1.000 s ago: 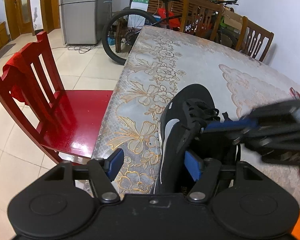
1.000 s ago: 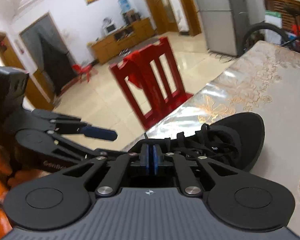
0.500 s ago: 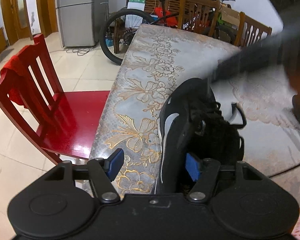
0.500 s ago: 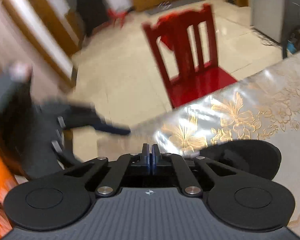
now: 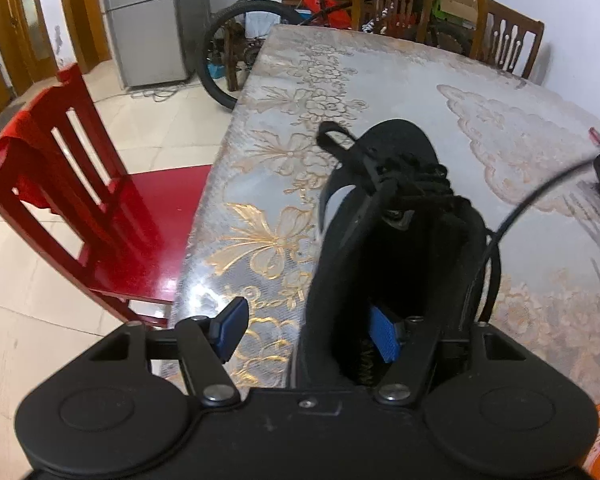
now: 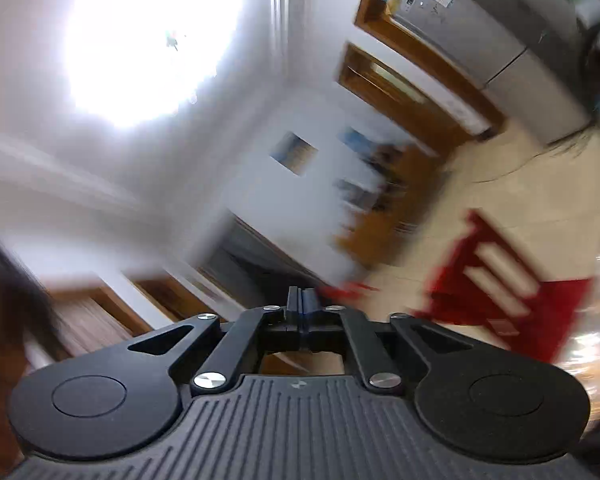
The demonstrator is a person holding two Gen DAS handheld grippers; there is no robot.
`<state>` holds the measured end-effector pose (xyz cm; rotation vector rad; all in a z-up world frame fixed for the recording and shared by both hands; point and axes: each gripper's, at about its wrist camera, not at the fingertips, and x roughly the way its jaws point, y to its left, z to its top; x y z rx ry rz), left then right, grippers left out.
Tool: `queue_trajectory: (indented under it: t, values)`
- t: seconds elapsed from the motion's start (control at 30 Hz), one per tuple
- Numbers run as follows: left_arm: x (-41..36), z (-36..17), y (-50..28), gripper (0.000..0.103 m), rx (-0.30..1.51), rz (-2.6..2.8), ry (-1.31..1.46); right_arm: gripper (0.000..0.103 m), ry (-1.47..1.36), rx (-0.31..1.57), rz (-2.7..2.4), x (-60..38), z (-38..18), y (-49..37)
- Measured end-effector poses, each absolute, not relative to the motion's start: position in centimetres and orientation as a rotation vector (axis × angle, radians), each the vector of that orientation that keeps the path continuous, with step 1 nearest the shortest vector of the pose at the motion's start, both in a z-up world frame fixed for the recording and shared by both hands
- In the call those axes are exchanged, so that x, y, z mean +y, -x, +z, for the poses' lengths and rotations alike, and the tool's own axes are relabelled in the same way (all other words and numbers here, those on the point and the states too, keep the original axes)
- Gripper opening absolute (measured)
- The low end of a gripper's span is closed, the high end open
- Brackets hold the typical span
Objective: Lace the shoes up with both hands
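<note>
Standing near the tabletop's (image 5: 400,92) left edge, the black lace-up shoe (image 5: 396,248), straddled loosely by the wide left gripper (image 5: 308,330), could tip as the pinched-shut right gripper (image 6: 301,312), its load unseen, yanks the thin black lace (image 5: 536,196).

Worktop (image 5: 400,92) wearing floral gold-patterned cloth; red wooden chair (image 5: 75,200) standing beside it on pale tiled floor (image 5: 27,320). Grey fridge (image 5: 143,20), bicycle (image 5: 235,40), brown wooden chairs (image 5: 508,40) sitting behind; ceiling light (image 6: 147,40) glaring against white walls.
</note>
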<state>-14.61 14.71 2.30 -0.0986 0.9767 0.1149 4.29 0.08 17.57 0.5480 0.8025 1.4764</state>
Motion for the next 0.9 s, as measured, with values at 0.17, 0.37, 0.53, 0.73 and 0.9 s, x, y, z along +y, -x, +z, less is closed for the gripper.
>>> queue_trajectory:
  t: [0.17, 0.37, 0.53, 0.73, 0.9]
  values:
    - [15.4, 4.0, 16.9, 0.062, 0.964, 0.095, 0.117, 0.03, -0.078, 0.996, 1.352, 2.1, 12.2, 2.2]
    - [15.2, 5.2, 18.6, 0.062, 0.919, 0.013, 0.086, 0.03, 0.286, 0.97, 1.162, 3.8, 8.7, 8.1]
    - [16.0, 4.1, 18.4, 0.062, 0.885, -0.098, 0.088, 0.027, 0.562, 0.86, 0.948, 6.2, 6.3, 10.7]
    - [17.7, 3.2, 18.5, 0.062, 0.833, -0.223, 0.117, 0.026, 0.695, 0.758, 0.739, 8.5, 4.3, 11.7]
    - [19.2, 3.4, 19.3, 0.062, 0.8, -0.282, 0.157, 0.026, 0.837, 0.738, 0.725, 10.0, 3.1, 11.1]
